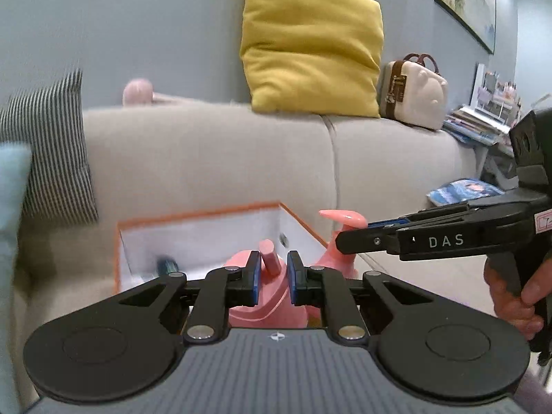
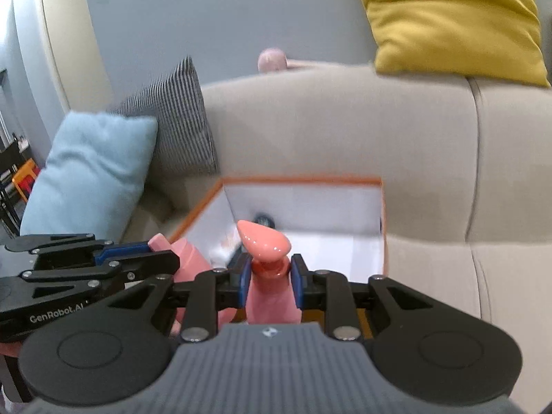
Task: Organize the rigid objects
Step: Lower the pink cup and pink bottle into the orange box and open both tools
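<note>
**Two Pink Items Held at the Mouth of the Storage Box**

Setting: a beige sofa (image 1: 207, 158) against a grey wall, with a yellow cushion (image 1: 310, 45) on its backrest at 12 o'clock in the left wrist view, a striped cushion (image 2: 179, 117) and a light blue cushion (image 2: 86, 172) at 10 o'clock in the right wrist view. An open white box with orange trim (image 2: 303, 181) sits on the seat, directly ahead of both tools.

Right unit: the right gripper (image 2: 269, 284) is clamped on the neck of a pink pump bottle (image 2: 272, 305), just below its drop-shaped pump head (image 2: 264, 241). Gripping at the neck keeps the bottle hanging upright and the head clear of the pads. The bottle sits at the near edge of the box, apparently above the rim.

Left unit: the left gripper (image 1: 272, 277) brackets the tilted spout of a pink container (image 1: 265, 296). The pads stand close on either side of the spout; a narrow gap shows at the right pad, so firm contact cannot be confirmed. The container is at 6 o'clock of the box, touching or just beside the bottle.

Box contents: a small dark object (image 2: 264, 220) lies against the far wall; most of the floor is bare.

Assessment: both items appear staged for lowering into the box. Keep them from knocking together.
</note>
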